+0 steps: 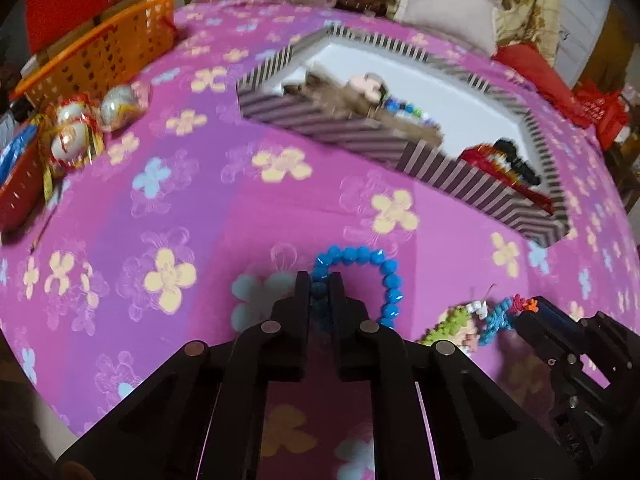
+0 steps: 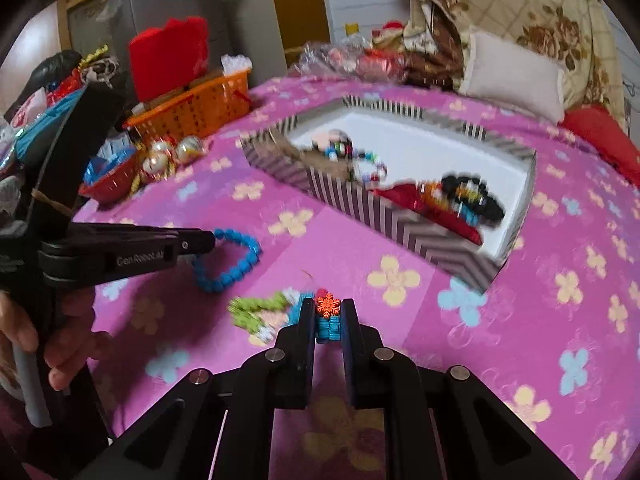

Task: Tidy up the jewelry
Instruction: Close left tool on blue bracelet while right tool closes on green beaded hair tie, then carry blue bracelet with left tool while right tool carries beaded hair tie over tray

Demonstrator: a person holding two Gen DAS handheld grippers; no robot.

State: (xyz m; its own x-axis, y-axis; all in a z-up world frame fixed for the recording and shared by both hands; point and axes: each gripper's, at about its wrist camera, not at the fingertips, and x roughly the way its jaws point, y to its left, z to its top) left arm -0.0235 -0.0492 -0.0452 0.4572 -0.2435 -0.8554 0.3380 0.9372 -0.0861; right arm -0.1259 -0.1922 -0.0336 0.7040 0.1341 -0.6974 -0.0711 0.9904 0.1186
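Observation:
My left gripper (image 1: pixel 320 284) is shut on a blue bead bracelet (image 1: pixel 384 276), whose loop hangs out to the right over the pink flowered cloth; it also shows in the right wrist view (image 2: pixel 236 268). My right gripper (image 2: pixel 327 312) is shut on a multicoloured bracelet (image 2: pixel 328 326) with an orange snowflake charm; its green and white part (image 2: pixel 260 308) trails left. That bracelet shows in the left wrist view (image 1: pixel 468 320) too. A striped box (image 1: pixel 360 136) (image 2: pixel 424 236) lies ahead and holds several pieces of jewelry.
An orange basket (image 1: pixel 104 52) (image 2: pixel 196 108), a red bowl (image 2: pixel 112 184) and shiny wrapped balls (image 1: pixel 72 136) stand at the left. A pillow (image 2: pixel 516 80) and red cloth (image 2: pixel 600 140) lie beyond the box. A hand (image 2: pixel 24 332) holds the left gripper.

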